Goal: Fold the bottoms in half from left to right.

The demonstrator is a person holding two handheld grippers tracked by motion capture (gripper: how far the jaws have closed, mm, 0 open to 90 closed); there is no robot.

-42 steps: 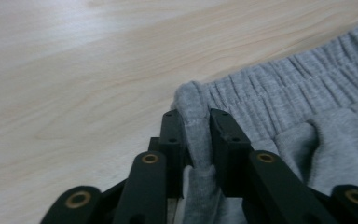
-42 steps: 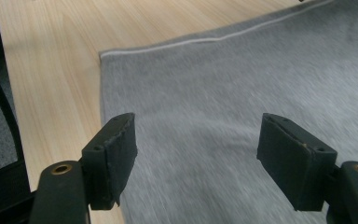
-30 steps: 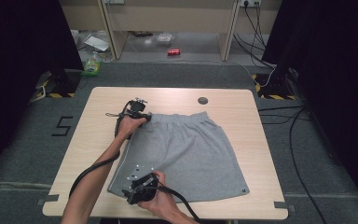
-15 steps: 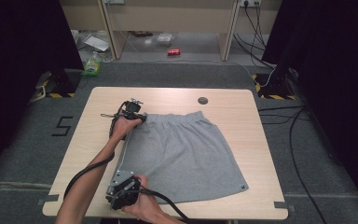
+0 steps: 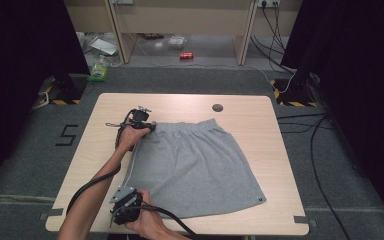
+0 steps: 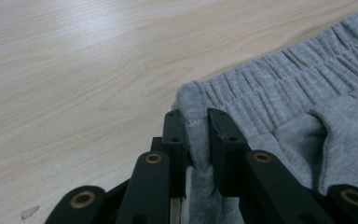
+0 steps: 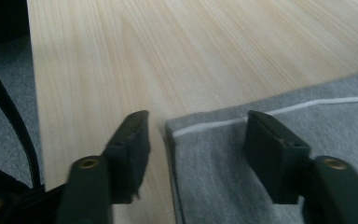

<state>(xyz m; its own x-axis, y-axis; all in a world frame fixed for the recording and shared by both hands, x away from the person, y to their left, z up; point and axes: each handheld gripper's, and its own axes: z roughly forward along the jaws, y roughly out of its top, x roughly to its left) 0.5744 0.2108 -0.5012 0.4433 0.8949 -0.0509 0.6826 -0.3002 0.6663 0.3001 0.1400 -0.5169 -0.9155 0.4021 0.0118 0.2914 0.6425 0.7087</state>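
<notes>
Left claw (image 6: 196, 122): I'm clamping the grey shorts (image 5: 195, 165) at the waistband corner.
Right claw (image 7: 193, 135): my jaws are parted, closing over the hem corner, not yet gripping.

I count one grey garment (image 5: 195, 167) lying flat on one wooden table (image 5: 275, 150). I am working two grippers, the left (image 5: 150, 126) and the right (image 5: 125, 192). One red can (image 5: 186, 56) lies on the floor beyond the table.

readable text: one sign | mark: black numeral "5" (image 5: 66, 135) | stands on: grey carpeted floor (image 5: 25, 165) | place: left middle of the high view, just beside the left edge of the light wooden bench (image 5: 280, 165) | other labels: too small to read
</notes>
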